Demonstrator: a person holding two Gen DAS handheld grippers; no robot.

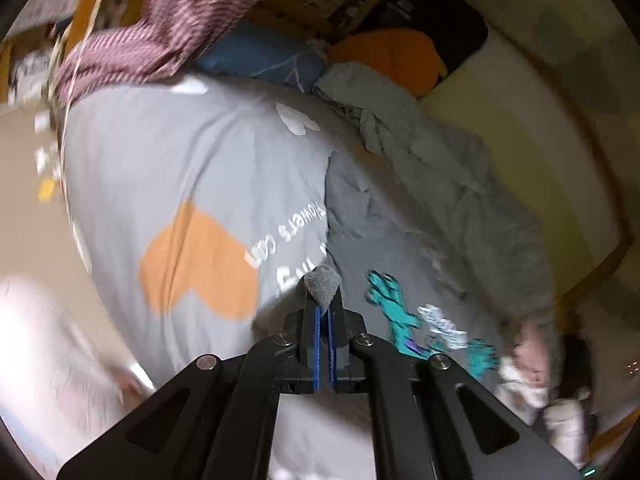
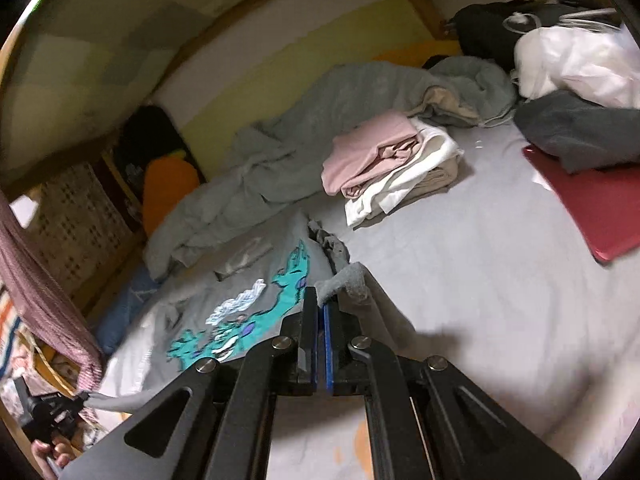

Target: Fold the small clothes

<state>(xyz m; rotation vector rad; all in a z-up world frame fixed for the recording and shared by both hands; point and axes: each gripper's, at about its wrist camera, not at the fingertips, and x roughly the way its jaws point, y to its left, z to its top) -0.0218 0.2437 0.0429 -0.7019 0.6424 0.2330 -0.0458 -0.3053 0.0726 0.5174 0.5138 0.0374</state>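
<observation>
- My left gripper [image 1: 323,280] has its jaws pinched tight on a tuft of the grey printed top [image 1: 400,272]; the right gripper [image 2: 322,300] is likewise clamped on a grey edge of the same garment.
- The top, with its teal print [image 2: 280,292], lies partly on the bed [image 2: 460,280], towards the edge by the rumpled grey-green blanket [image 2: 320,120]. From the right wrist view, one end trails off towards the bed's near left corner, where the other gripper holds it.
- A folded stack [image 2: 384,168] sits further in, well apart from the top, with a red flat item [image 2: 592,204] near the right edge.
- Risk one, in my judgement: each grip is only a small pinch of thin fabric, so a sharp pull could slip it free and drop that corner.
- Risk two: the left view is blurred, so I cannot tell how much cloth lies in the jaws; folding blind could skew the crease.
- Risk three: the garment lies just beside the blanket, so dragging it could snag it there.
</observation>
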